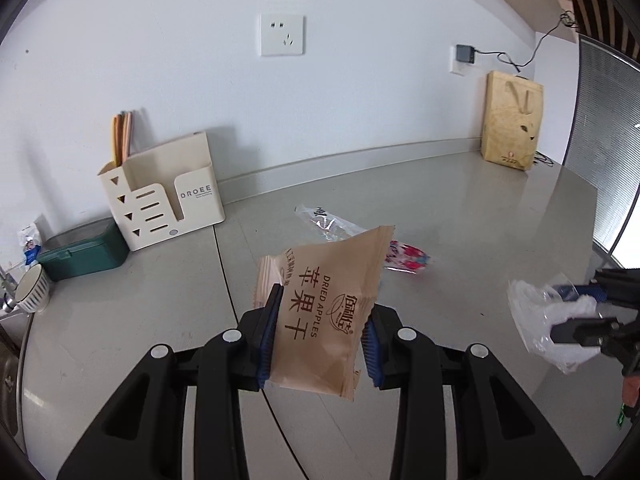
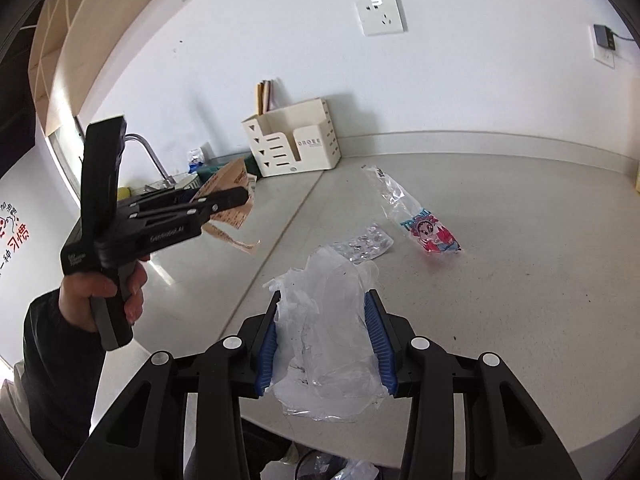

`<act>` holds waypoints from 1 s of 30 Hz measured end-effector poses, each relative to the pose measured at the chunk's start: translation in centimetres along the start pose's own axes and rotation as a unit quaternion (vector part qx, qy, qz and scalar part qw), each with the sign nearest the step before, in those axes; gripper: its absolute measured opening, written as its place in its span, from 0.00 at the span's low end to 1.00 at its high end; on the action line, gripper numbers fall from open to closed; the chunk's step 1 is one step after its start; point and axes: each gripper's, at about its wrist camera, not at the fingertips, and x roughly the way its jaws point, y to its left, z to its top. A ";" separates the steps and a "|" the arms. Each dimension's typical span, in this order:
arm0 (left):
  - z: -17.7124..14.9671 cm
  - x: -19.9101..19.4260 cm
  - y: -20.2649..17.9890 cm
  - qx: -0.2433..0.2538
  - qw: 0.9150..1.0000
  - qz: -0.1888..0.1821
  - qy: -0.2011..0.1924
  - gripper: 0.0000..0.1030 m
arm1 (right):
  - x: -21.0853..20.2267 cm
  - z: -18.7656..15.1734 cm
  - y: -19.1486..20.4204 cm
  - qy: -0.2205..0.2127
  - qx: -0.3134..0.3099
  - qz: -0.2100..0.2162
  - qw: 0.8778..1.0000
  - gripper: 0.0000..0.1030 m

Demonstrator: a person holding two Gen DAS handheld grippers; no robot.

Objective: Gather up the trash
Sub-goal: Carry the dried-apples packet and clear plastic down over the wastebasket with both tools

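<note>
The left gripper (image 1: 320, 332) held the brown dried-apple packet (image 1: 324, 312) clear above the bench (image 1: 460, 208); the right gripper (image 2: 326, 340) pinched crumpled clear plastic (image 2: 332, 320) over the near edge. A printed wrapper (image 2: 424, 220) and blister sheet (image 2: 364, 246) lay mid-bench. Both grips probably needed firm pressure until over the bin, since film slips easily.

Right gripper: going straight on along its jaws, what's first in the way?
Right gripper, shut on crumpled clear plastic film, would probably first meet the silver blister pack on the grey countertop; depth unclear.
</note>
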 end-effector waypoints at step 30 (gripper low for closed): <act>-20.9 -13.2 -9.9 -0.007 1.000 -0.011 -0.002 0.35 | -4.8 -16.9 6.8 0.030 0.014 -0.001 0.999 0.43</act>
